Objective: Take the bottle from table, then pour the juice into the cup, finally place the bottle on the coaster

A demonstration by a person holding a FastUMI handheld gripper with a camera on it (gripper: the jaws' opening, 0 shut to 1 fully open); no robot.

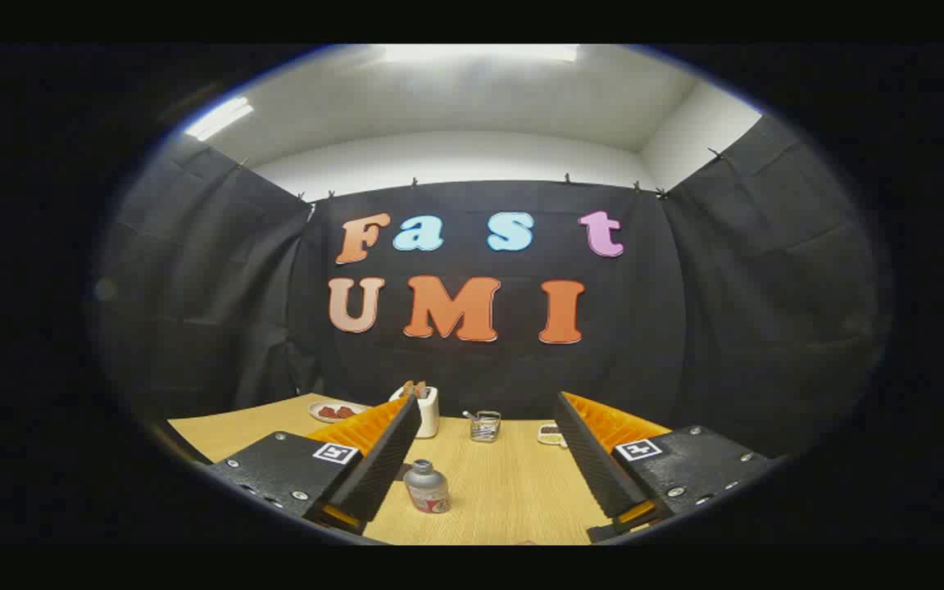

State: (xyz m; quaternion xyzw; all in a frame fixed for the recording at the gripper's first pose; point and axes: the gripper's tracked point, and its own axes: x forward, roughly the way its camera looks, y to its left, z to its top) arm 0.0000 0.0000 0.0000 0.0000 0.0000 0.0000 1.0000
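Note:
A small grey bottle point(427, 487) with a red label stands upright on the wooden table point(513, 492), between my fingers and closer to the left one. My gripper point(488, 410) is open, its fingers spread wide, with nothing held. Beyond the fingertips, near the table's far edge, stands a small clear glass cup point(485, 426) with something thin sticking out of it. A dark flat piece point(403, 471) peeks out beside the left finger, just left of the bottle; I cannot tell what it is.
A white holder point(425, 410) stands at the far edge behind the left fingertip. A small plate with red pieces point(336, 411) lies to its left. Another small dish point(551, 435) sits by the right finger. Black cloth walls close in the table.

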